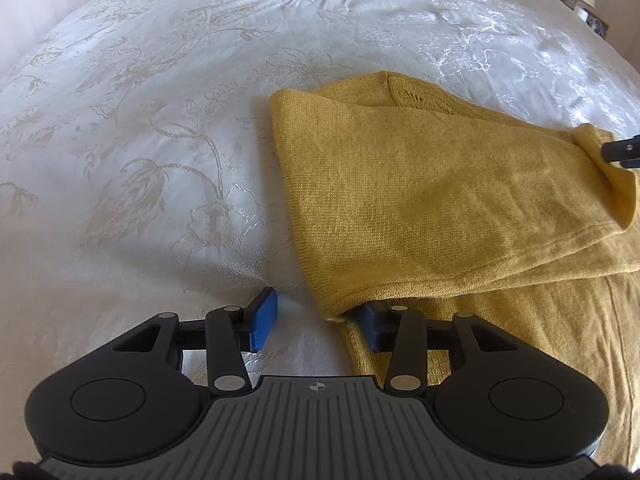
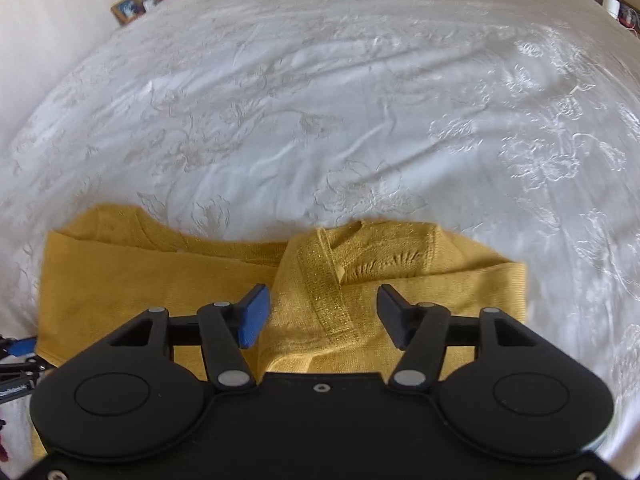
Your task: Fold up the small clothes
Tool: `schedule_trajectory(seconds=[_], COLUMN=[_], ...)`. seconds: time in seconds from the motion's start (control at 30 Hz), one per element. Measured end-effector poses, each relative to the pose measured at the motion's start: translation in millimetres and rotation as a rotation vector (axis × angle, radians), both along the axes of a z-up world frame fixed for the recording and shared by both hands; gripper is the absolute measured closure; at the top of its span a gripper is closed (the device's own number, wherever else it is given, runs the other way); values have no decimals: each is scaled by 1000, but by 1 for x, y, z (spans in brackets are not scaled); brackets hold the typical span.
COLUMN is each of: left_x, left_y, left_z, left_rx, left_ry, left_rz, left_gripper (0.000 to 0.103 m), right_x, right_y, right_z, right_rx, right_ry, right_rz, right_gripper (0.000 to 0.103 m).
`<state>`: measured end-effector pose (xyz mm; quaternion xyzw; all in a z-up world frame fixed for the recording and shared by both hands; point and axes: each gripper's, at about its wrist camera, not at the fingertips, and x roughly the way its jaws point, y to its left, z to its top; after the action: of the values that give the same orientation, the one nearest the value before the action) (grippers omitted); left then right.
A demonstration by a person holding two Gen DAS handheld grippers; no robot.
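- Left gripper (image 1: 316, 322): jaws apart, low over the bedspread (image 1: 140, 140). One blue pad is bare; the other is tucked under the near corner of the folded flap of the yellow knit garment (image 1: 420, 200).
- Right gripper (image 2: 322, 316): jaws apart and empty, hovering above the garment's glittery front band (image 2: 328, 292), which runs between them.
- Garment position: flat on the bedspread, ahead of and beneath both sets of jaws. A folded flap lies across the lower layer. In the left wrist view, a dark gripper tip (image 1: 622, 152) sits at the flap's far end; contact cannot be confirmed.
- Status (judgement): fold partly made; flap not yet smoothed or squared.
- Risk: closing the left jaws now may pinch only the flap's edge. Loose knit would stretch or slip out.
- Risk: the pad under the flap may drag the lower layer along, skewing the fold.
- Risk: a right-hand grasp on the band alone would bunch the neckline.
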<state>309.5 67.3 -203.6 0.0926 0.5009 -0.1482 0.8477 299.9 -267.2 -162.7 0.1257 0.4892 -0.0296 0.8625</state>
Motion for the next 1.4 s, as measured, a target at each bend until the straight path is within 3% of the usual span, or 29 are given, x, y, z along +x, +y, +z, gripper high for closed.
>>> schedule_trajectory(seconds=[0.03,0.1,0.13,0.3,0.37,0.47,0.6,0.77,0.87,1.03,1.17,1.27,1.33,1.4], left_x=[0,-1,-1,-1,-1,-2,-1,0,-1,-10,-15,-19,-19,-11], left_y=[0,0,0,0,0,-1,-5,-5,-3,11,24,33,28,11], left_z=[0,0,0,0,0,-1,1,1,2,7,17,39,55,64], left_rx=[0,-2,-2,1,3,12,34,48,70,79,144,106,63,30], left_ry=[-1,-2,-3,-5,-9,-14,-11,-4,2,34,53,-9,-68,-107], left_rz=[0,1,1,-4,-4,-9,-25,-35,-35,24,126,214,205,150], left_gripper=[60,60,60,60,60,60,59,59,55,52,53,53,53,53], right_x=[2,1,-5,-43,-59,-74,-78,-79,-79,-91,-107,-112,-110,-103], right_y=[0,1,3,-5,-20,-46,-65,-63,-62,-76,-87,-85,-77,-69], right_z=[-4,-6,0,49,56,36,6,10,8,-6,1,13,19,21], right_rx=[5,20,9,34,19,-10,-43,-6,-2,-61,-82,-115,-138,-147], right_ry=[17,41,19,-126,-125,-39,60,28,26,108,97,50,7,-32], right_rz=[9,35,43,-7,-80,-168,-199,-180,-190,-261,-327,-321,-293,-248], right_gripper=[50,88,91,91,91,91,91,91,82,71,50,43,24,16])
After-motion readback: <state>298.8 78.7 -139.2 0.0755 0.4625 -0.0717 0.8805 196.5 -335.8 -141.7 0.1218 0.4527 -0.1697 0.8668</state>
